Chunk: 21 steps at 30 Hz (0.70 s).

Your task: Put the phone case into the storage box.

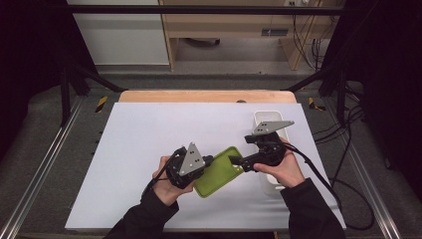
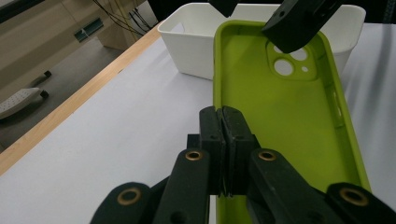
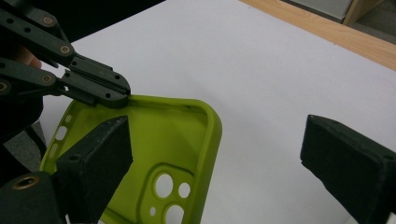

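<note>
Two grippers work on one thing, a green phone case, which is in the middle of the white table sheet, inner side up.

On the left, our left gripper is clenched on the long rim of the case; in the left gripper view its pads press together on the thin wall. This hold is small. We judge that the soft rim can slip out or fold if the case is pulled or turned, because only a narrow strip of it is between the pads.

In the middle, the case seems to lie low at the sheet, but we cannot tell if the whole of it rests there.

On the right, our right gripper stands wide apart at the camera end of the case. In the right gripper view one pad is over the inside near the camera holes and the other pad is well outside the rim, so nothing is grasped yet. If these jaws close here, they may meet crookedly on the corner and twist the case against the left hold.

Farther right is a white bin; a sudden pull could knock the case against its wall.
</note>
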Motion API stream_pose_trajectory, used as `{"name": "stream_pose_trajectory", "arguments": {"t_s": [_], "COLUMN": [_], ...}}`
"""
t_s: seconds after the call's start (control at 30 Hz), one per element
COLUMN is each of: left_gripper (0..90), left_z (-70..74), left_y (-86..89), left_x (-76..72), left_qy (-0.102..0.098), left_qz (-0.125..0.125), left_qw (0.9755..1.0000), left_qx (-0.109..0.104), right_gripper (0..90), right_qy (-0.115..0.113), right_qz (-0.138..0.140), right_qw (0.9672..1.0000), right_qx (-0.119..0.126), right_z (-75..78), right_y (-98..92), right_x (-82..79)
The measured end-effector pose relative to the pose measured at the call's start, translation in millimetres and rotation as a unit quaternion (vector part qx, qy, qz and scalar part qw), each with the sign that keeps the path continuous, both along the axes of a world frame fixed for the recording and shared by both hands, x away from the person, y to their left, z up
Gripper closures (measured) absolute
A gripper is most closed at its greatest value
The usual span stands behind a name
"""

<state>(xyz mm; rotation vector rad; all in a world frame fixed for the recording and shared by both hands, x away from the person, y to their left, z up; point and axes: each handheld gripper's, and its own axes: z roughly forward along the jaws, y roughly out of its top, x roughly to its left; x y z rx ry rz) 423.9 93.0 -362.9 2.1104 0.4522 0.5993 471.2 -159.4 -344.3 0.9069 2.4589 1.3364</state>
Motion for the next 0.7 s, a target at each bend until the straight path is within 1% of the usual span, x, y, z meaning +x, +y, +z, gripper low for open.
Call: {"name": "stream_pose_trajectory", "arguments": {"t_s": [0.07,0.2,0.23,0.3,0.33,0.37,0.4,0.43,0.47,0.5,0.57,0.6,0.67,0.7], "left_gripper": [88.4,88.4,88.4,88.4,88.4,88.4,88.4,88.4,88.4,88.4,88.4,88.4,88.4,88.4], "left_z": [0.0,0.1,0.1,0.1,0.1,0.1,0.1,0.2,0.2,0.2,0.2,0.2,0.2,0.1], "left_y": [-0.1,-0.2,-0.1,-0.1,-0.1,-0.1,-0.2,-0.3,-0.3,-0.4,-0.4,-0.4,-0.4,-0.4], "left_x": [-0.2,-0.3,-0.3,-0.4,-0.3,-0.5,-0.6,-0.8,-0.8,-0.8,-0.9,-0.9,-0.9,-1.0], "left_qy": [0.000,0.000,0.000,0.000,0.000,0.000,-0.001,-0.001,-0.001,0.000,-0.001,0.000,0.000,-0.001], "left_qz": [-0.001,-0.001,-0.001,-0.001,-0.002,-0.002,-0.002,-0.003,-0.003,-0.003,-0.004,-0.004,-0.005,-0.005], "left_qw": [1.0000,1.0000,1.0000,1.0000,1.0000,1.0000,1.0000,1.0000,1.0000,1.0000,1.0000,1.0000,1.0000,1.0000], "left_qx": [0.000,0.000,0.000,0.000,0.000,0.000,0.000,0.000,0.000,0.000,0.000,0.000,0.000,0.000], "right_gripper": [14.1,15.1,16.2,17.6,19.2,23.3,23.3,26.2,26.2,29.4,32.5,32.5,36.5,42.2], "right_qy": [0.012,0.021,0.030,0.033,0.037,0.044,0.044,0.050,0.050,0.055,0.060,0.060,0.061,0.067], "right_qz": [0.006,0.010,0.014,0.016,0.017,0.020,0.020,0.022,0.022,0.022,0.022,0.022,0.024,0.028], "right_qw": [0.9999,0.9997,0.9994,0.9993,0.9992,0.9988,0.9988,0.9985,0.9985,0.9983,0.9979,0.9979,0.9979,0.9973], "right_qx": [-0.002,-0.004,-0.005,-0.004,-0.005,-0.003,-0.003,0.003,0.003,0.007,0.007,0.007,0.006,0.010], "right_z": [-1.5,-3.5,-4.6,-5.3,-5.7,-6.2,-6.2,-5.8,-5.8,-5.4,-5.5,-5.5,-5.8,-5.7], "right_y": [1.3,2.6,3.8,4.4,4.8,5.0,5.0,4.7,4.7,4.7,4.4,4.4,4.3,4.0], "right_x": [1.8,3.9,4.6,5.0,5.2,6.2,6.2,7.1,7.1,7.9,8.7,8.7,9.4,10.3]}}
